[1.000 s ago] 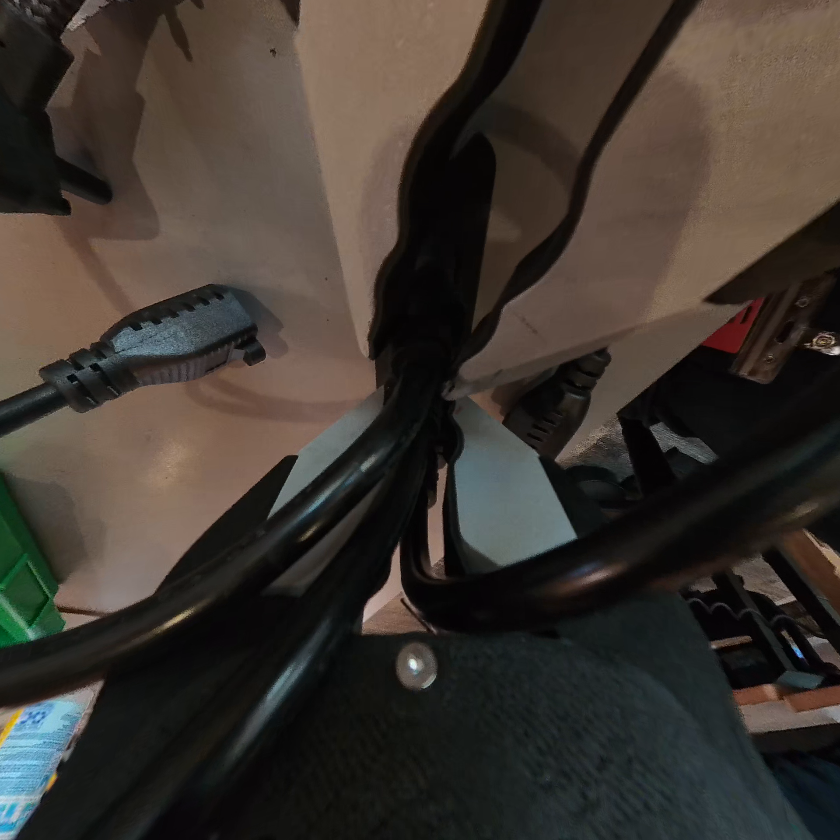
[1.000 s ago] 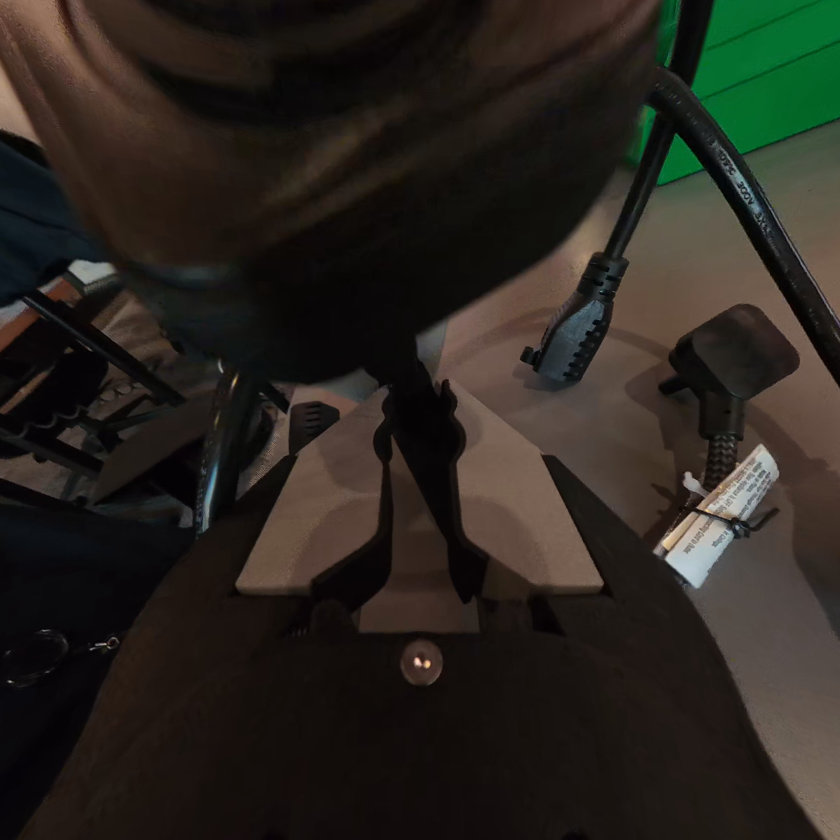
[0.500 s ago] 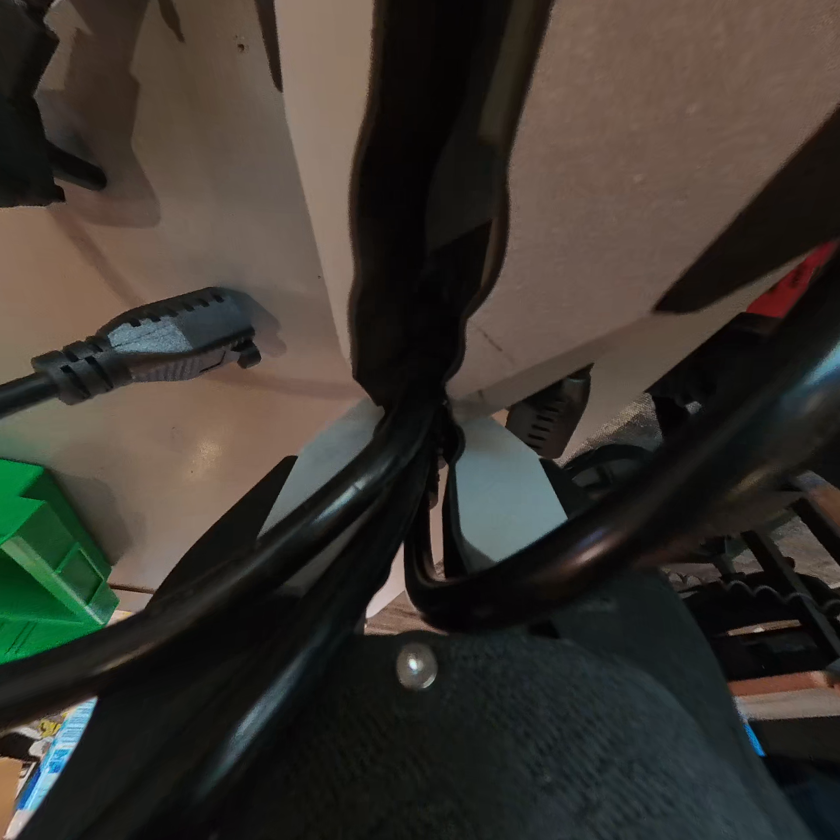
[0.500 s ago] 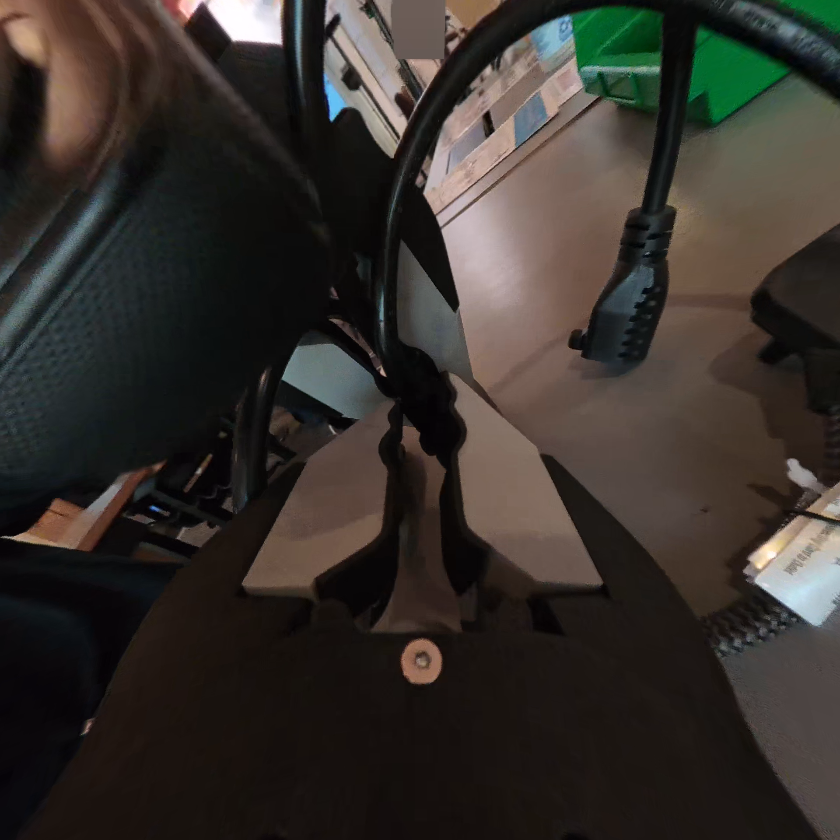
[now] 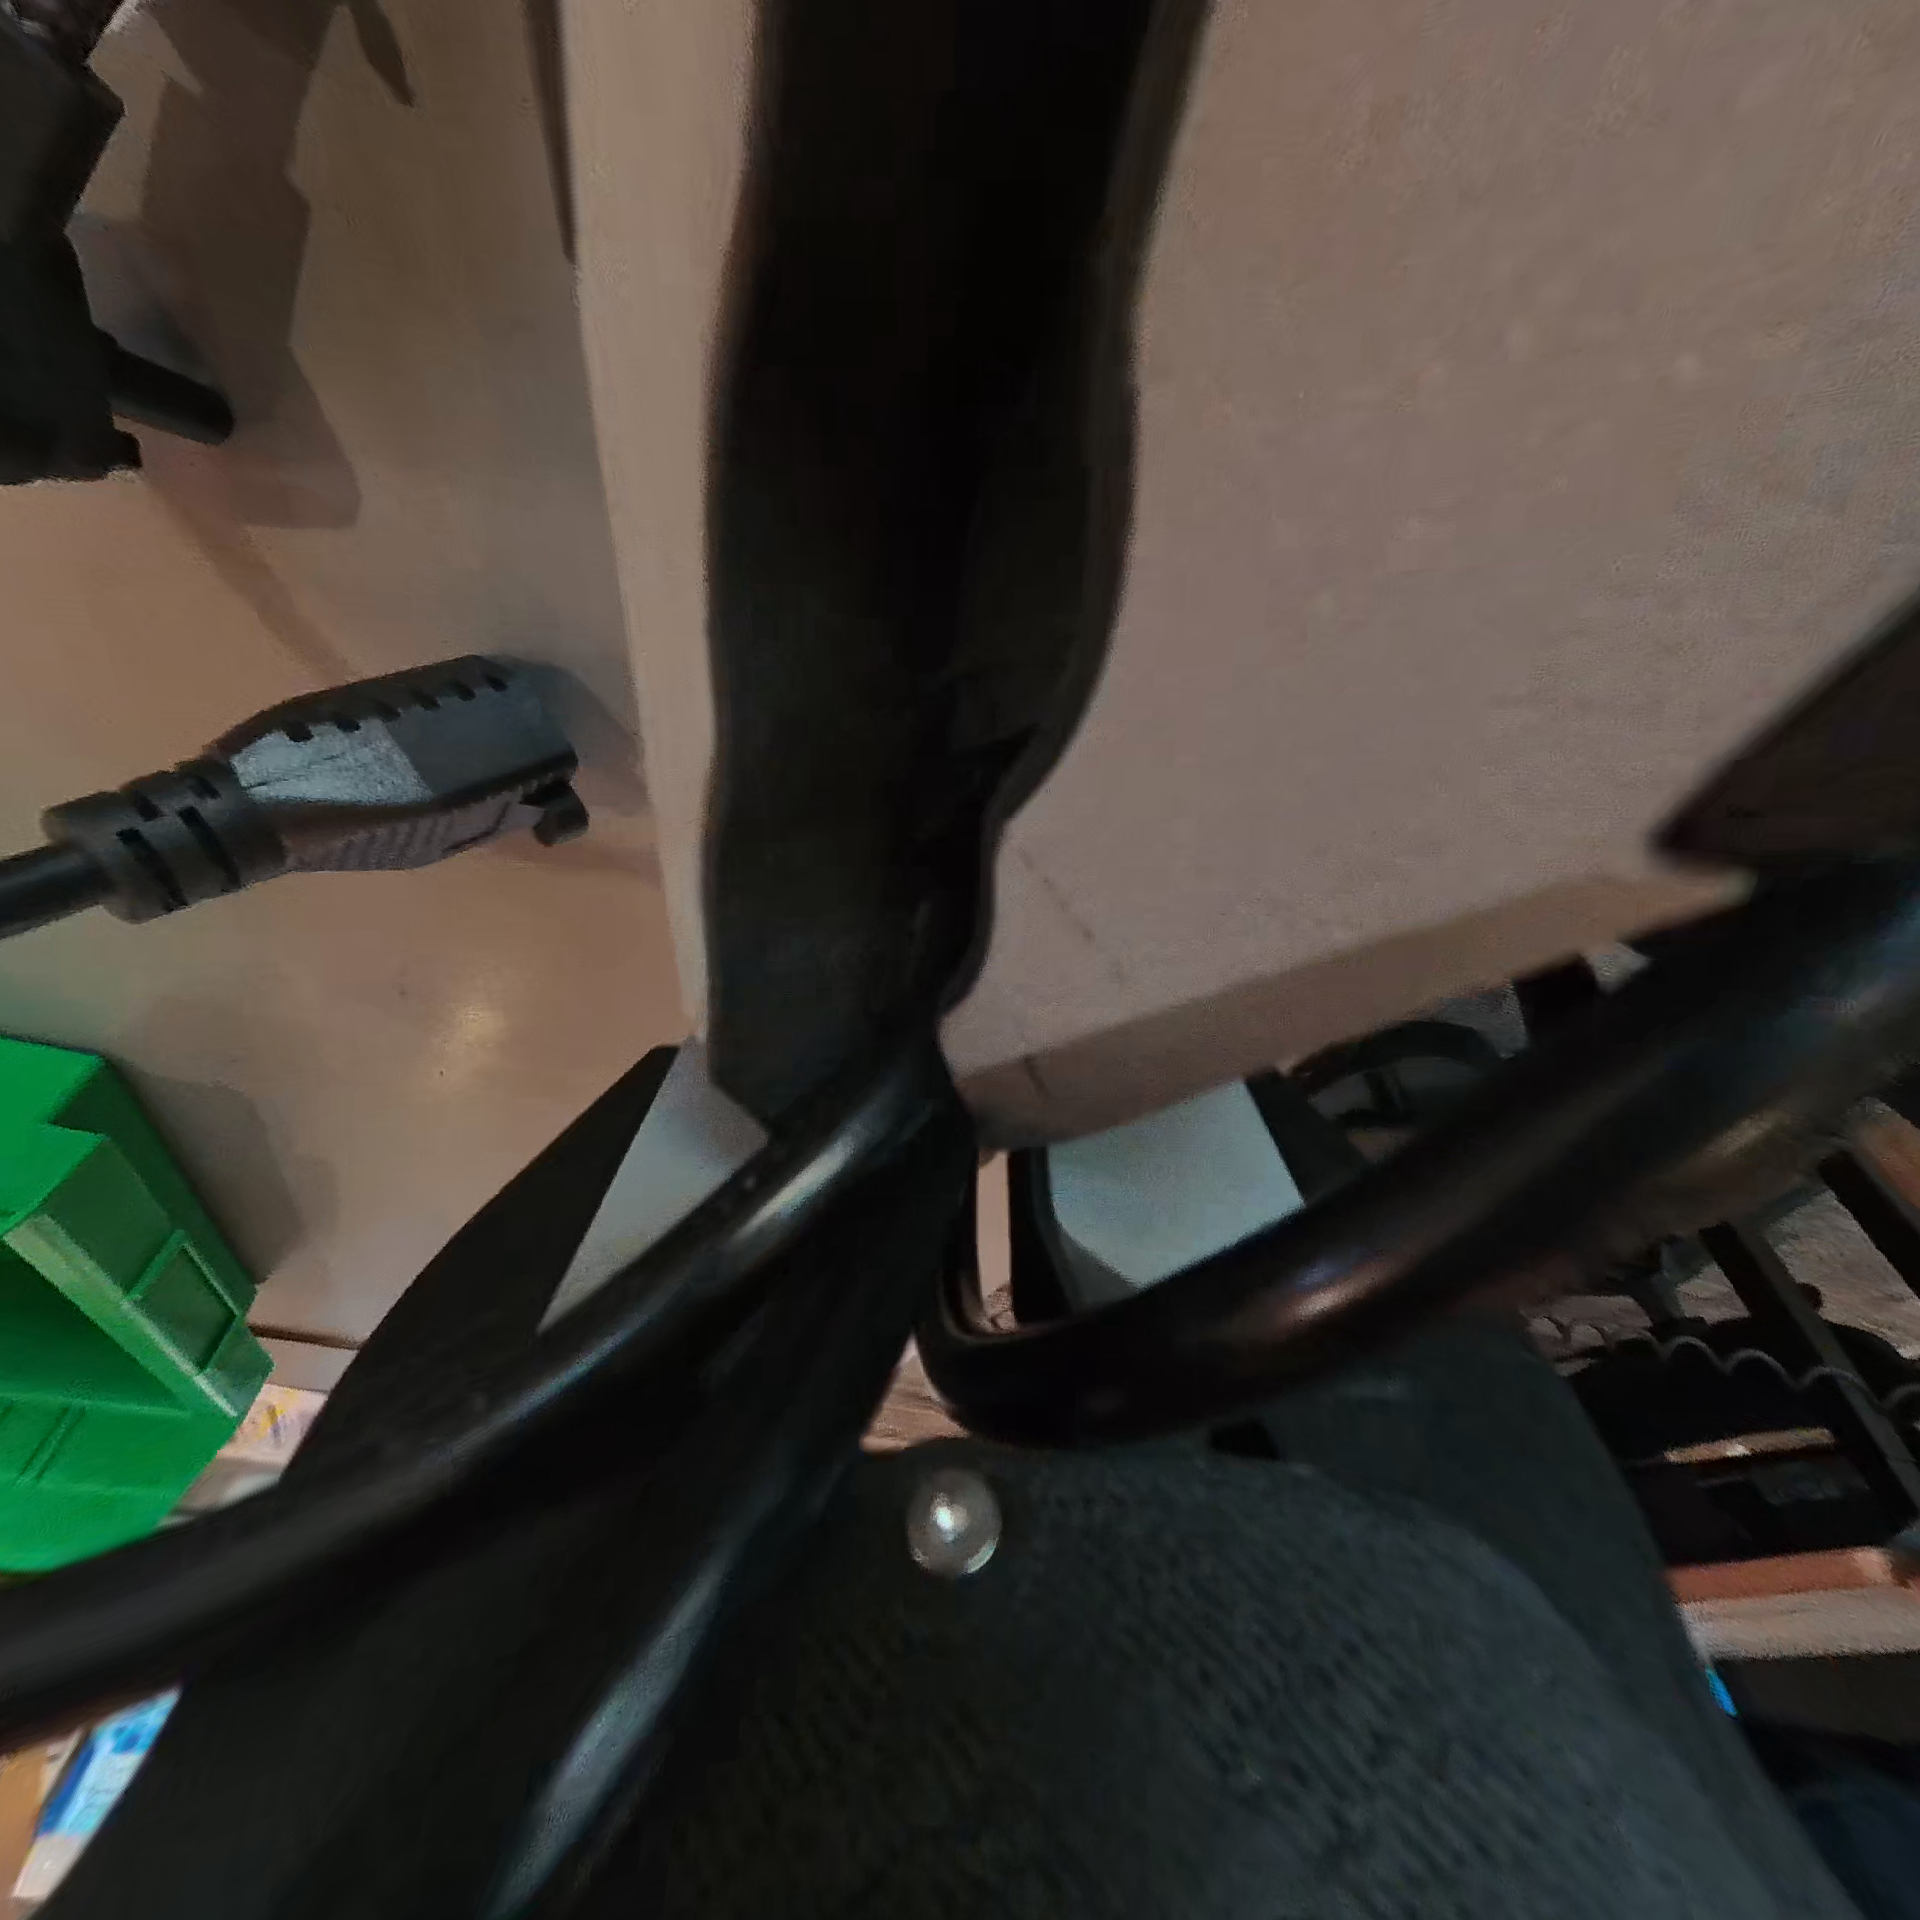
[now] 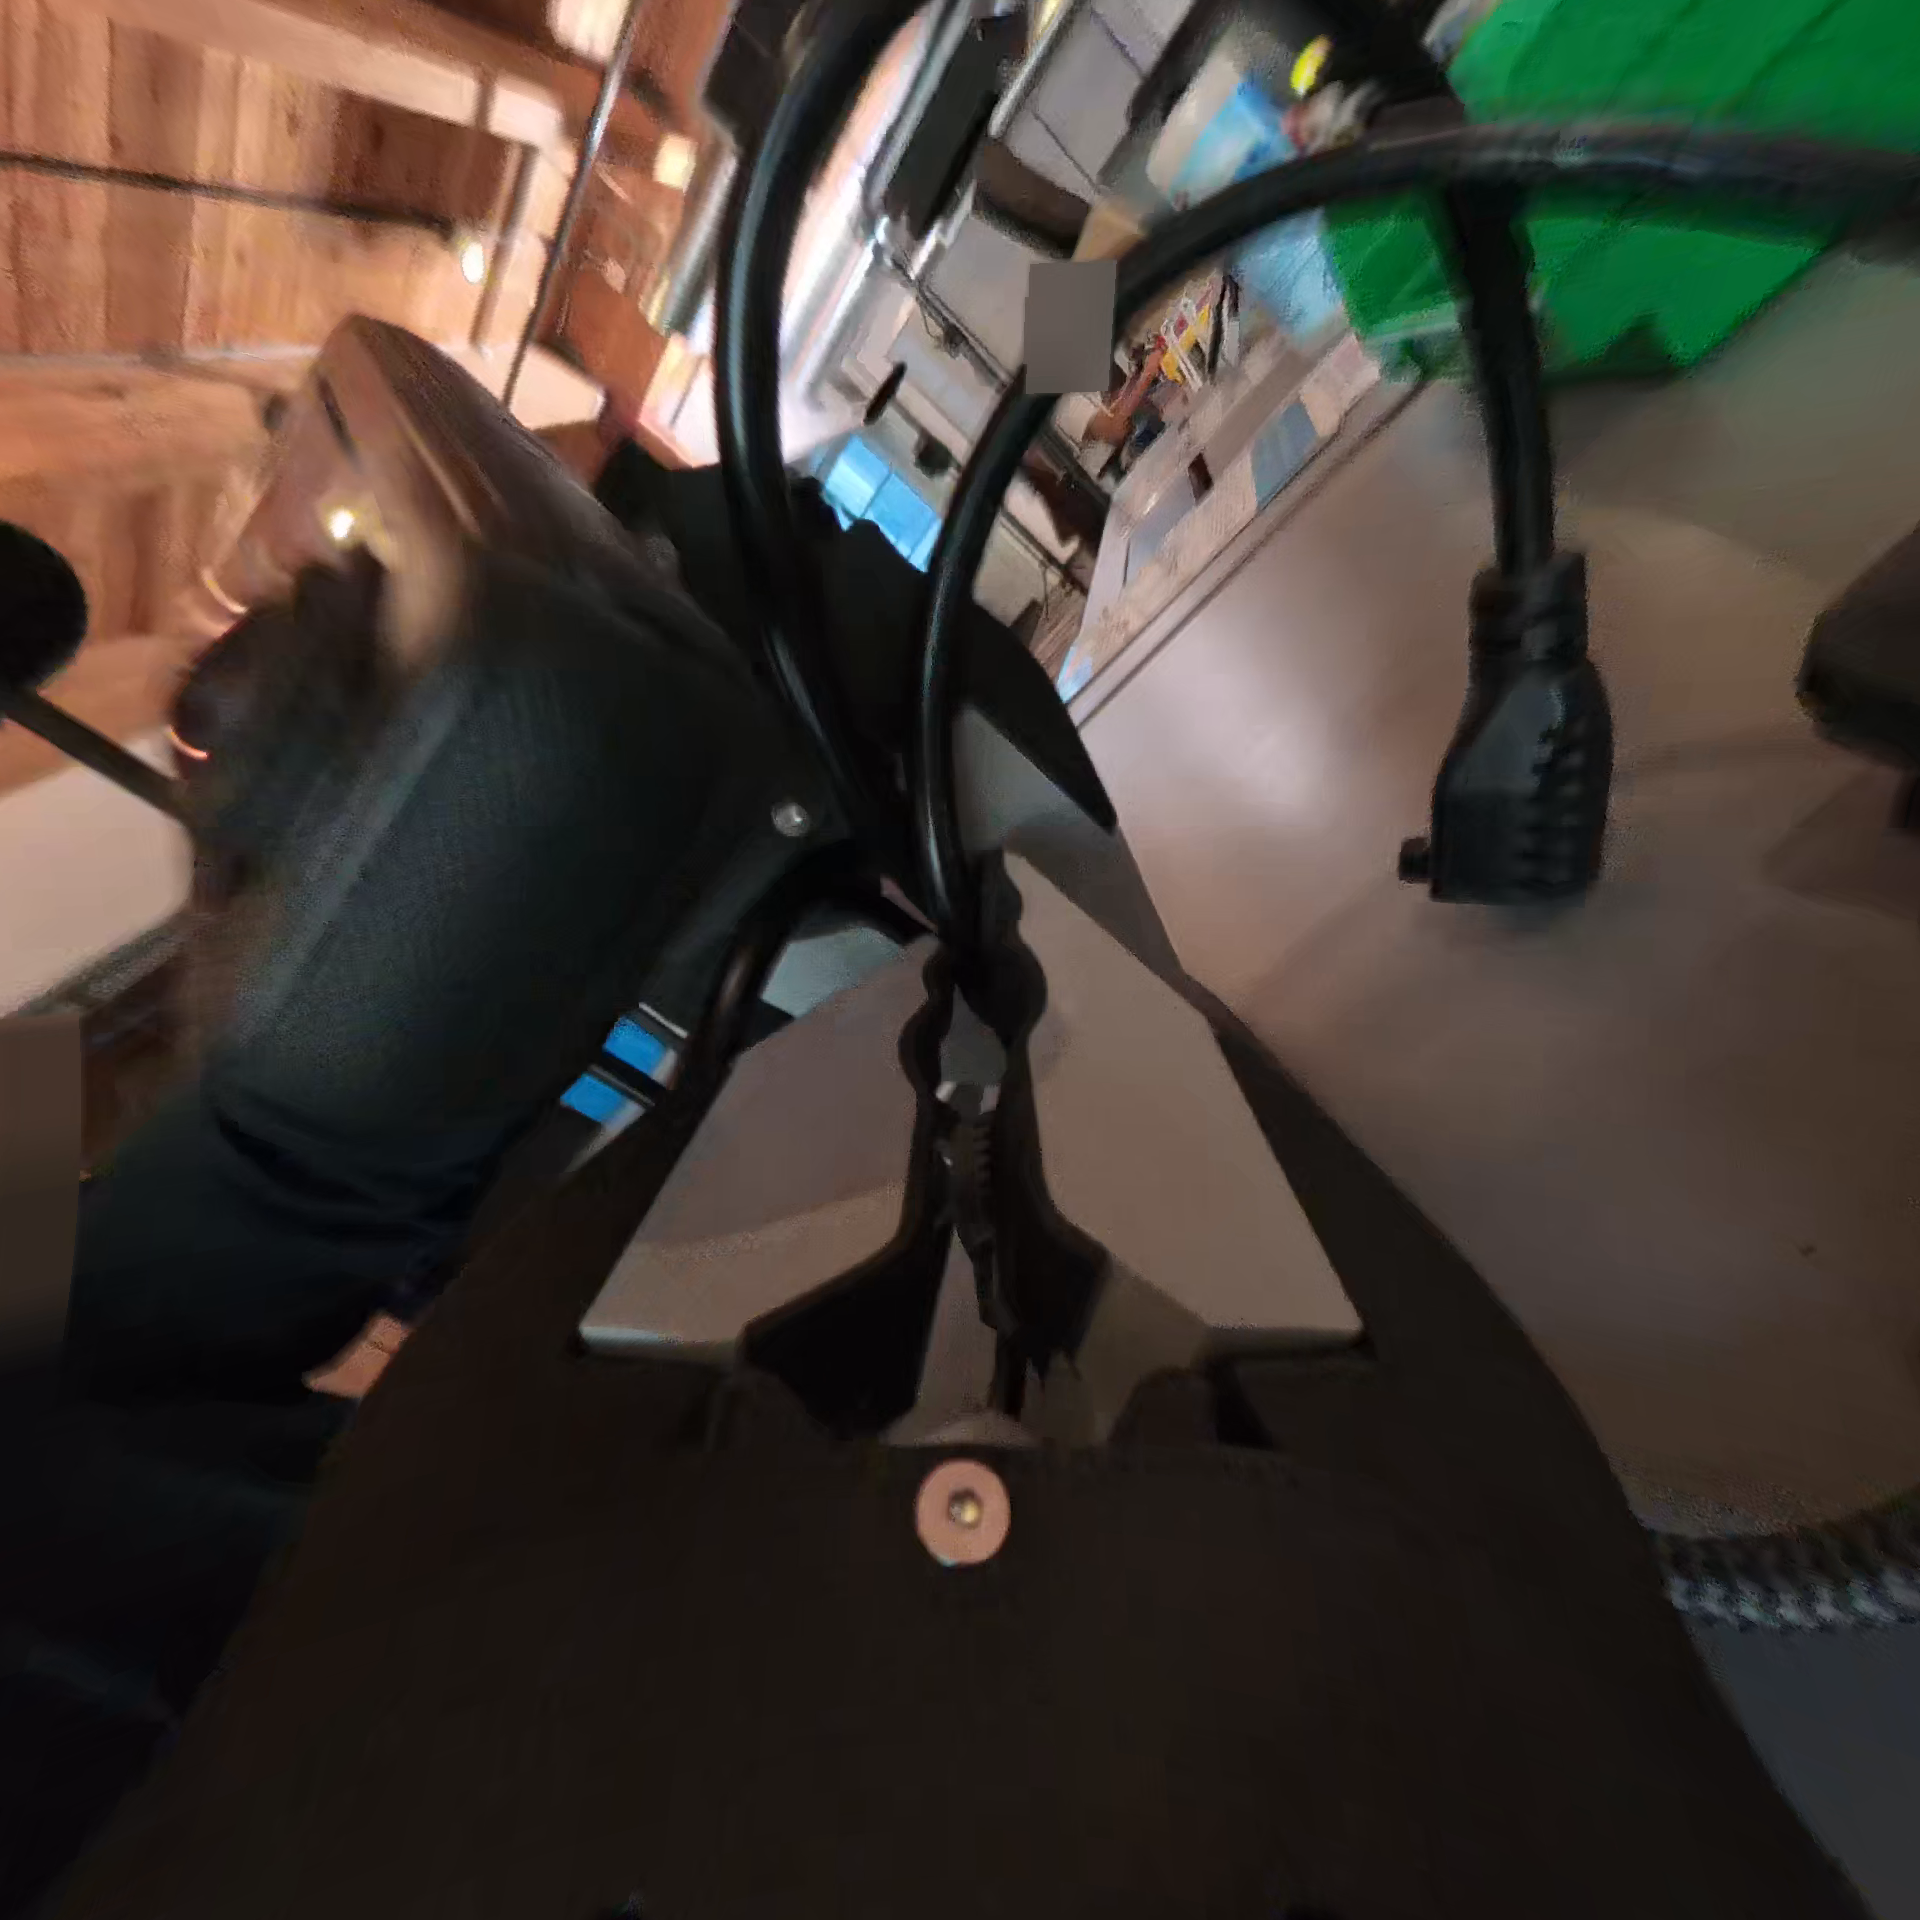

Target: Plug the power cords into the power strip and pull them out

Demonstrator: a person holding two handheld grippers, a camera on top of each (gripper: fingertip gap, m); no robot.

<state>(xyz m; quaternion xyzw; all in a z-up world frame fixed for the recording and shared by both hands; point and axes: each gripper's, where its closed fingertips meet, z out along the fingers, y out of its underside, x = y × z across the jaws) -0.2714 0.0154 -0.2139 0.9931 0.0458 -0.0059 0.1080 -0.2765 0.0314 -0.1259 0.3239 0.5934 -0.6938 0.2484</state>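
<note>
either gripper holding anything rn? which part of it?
Both are closed on one black power cord: the left gripper and right gripper pinch the cord mid-length, tip to tip. The loose plug lies ungripped on the table.

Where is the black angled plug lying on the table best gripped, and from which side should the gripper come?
Probably at the wide body of the plug, between its ribbed cord collar and the pin end. It lies flat on the table, one broad face up, so come from above and close on the two narrow notched edges. Avoid the pin and cord.
</note>
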